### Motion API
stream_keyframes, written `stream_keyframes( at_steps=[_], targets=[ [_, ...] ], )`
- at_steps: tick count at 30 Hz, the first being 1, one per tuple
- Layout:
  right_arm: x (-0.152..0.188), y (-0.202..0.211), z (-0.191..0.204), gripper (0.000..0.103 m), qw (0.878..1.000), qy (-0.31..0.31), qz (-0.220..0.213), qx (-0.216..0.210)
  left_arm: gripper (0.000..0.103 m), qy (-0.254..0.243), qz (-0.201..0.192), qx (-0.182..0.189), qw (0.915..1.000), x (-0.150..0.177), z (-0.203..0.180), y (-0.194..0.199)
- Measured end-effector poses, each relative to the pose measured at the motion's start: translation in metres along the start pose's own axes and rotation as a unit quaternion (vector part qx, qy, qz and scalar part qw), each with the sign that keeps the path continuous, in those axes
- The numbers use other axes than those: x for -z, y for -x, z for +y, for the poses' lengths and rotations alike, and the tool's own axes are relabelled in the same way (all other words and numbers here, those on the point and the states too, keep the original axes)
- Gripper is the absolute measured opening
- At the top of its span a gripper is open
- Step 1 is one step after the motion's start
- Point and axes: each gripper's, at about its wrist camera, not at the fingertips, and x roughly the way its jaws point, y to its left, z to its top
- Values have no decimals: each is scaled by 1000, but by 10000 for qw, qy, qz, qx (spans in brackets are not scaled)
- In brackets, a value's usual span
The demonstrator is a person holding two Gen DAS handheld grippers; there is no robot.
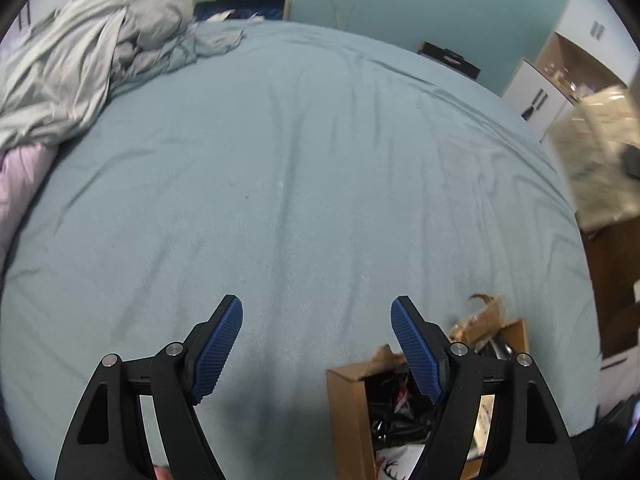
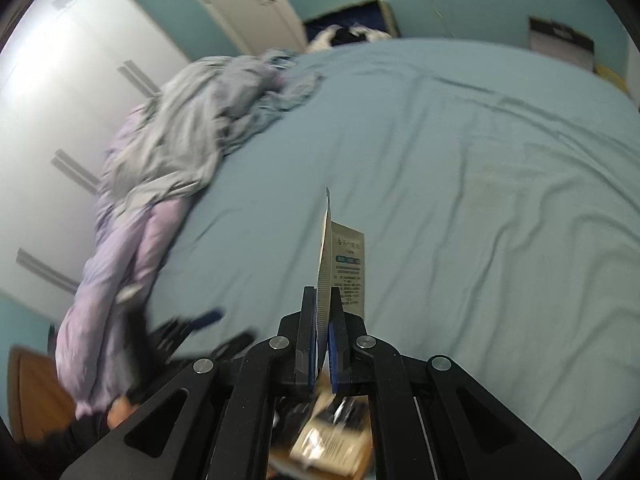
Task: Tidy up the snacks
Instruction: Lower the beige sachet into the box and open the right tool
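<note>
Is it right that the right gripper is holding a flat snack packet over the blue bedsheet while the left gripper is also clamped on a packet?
Not quite. The left gripper is open and empty, as the left wrist view shows. The right gripper does hold a flat packet over the blue bedsheet.

The cardboard box is partly covered by the left gripper's right finger, and its lower part runs off the bottom edge of the left wrist view. Its dark contents cannot be identified. A blurred pale object at the right edge of that view is unreadable.

In the right wrist view, the lower end of the sachet is concealed between the blue pads; its print is too small to read. Items below the gripper body are blurred. A dark smeared shape at lower left is indeterminate.
</note>
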Motion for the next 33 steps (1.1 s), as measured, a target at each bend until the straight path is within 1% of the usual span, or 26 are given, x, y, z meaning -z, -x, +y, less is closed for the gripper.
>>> stream_keyframes(
  at_steps=[2, 4, 5, 7, 9, 10, 12, 13, 16, 17, 18, 19, 20, 21, 22, 23, 24, 25, 26, 28, 29, 31, 33],
  targets=[
    [26, 24, 12, 3, 9997, 79, -130, -200, 78, -122, -94, -29, 9999, 4, -3, 5],
    [46, 35, 16, 3, 9996, 220, -127, -135, 81, -244, -104, 2, 9996, 9, -7, 8],
    [57, 33, 17, 3, 9995, 306, -98, -3, 81, -343, -103, 12, 9994, 12, -10, 9],
    [72, 20, 22, 3, 9982, 449, -55, 402, 82, -545, -122, -95, 9984, 18, -17, 12],
    [93, 4, 25, 3, 9968, 480, -44, 644, 82, -836, -92, -212, 9962, 22, -23, 13],
    [102, -7, 27, 3, 9961, 449, -71, 757, 83, -1010, -76, -218, 9946, 25, -26, 15],
    [116, -27, 29, 4, 9950, 313, -58, 945, 84, -1199, -118, -211, 9925, 30, -32, 21],
    [121, -41, 39, 4, 9949, 253, 73, 975, 85, -1230, -159, -236, 9920, 32, -33, 24],
    [129, -76, 40, 8, 9938, 119, 617, 917, 86, -1278, -166, -265, 9913, 38, -37, 30],
    [128, -84, 39, 8, 9931, 180, 713, 918, 86, -1287, -138, -273, 9912, 40, -38, 31],
    [129, -87, 40, 8, 9927, 296, 723, 923, 86, -1287, -115, -278, 9912, 41, -38, 31],
    [126, -87, 40, 8, 9928, 412, 616, 942, 86, -1278, -70, -276, 9914, 42, -38, 32],
    [127, -83, 38, 11, 9931, 466, 437, 988, 86, -1268, -14, -262, 9916, 44, -38, 32],
    [131, -74, 35, 15, 9932, 480, 249, 1032, 86, -1268, 27, -254, 9916, 45, -39, 31],
    [141, -63, 32, 30, 9929, 461, 9, 1098, 86, -1284, 104, -243, 9914, 47, -40, 31],
    [145, -58, 30, 52, 9927, 410, -222, 1116, 86, -1300, 148, -219, 9912, 49, -42, 30],
    [149, -54, 30, 64, 9935, 297, -439, 1003, 86, -1314, 182, -185, 9910, 49, -43, 29],
    [152, -51, 31, 81, 9946, 161, -583, 840, 86, -1326, 202, -162, 9908, 51, -46, 28],
    [154, -49, 29, 86, 9954, 4, -730, 622, 86, -1342, 221, -146, 9906, 52, -48, 28],
    [160, -45, 27, 86, 9945, -250, -1000, 185, 86, -1396, 232, -134, 9898, 54, -53, 29],
    [158, -50, 23, 87, 9945, -262, -998, 162, 86, -1427, 217, -141, 9894, 55, -54, 30],
    [158, -57, 15, 87, 9963, -177, -720, 429, 86, -1478, 185, -190, 9887, 57, -56, 32],
    [161, -65, 8, 87, 9942, -204, -490, 933, 86, -1439, 200, -226, 9891, 58, -56, 32]
  ],
)
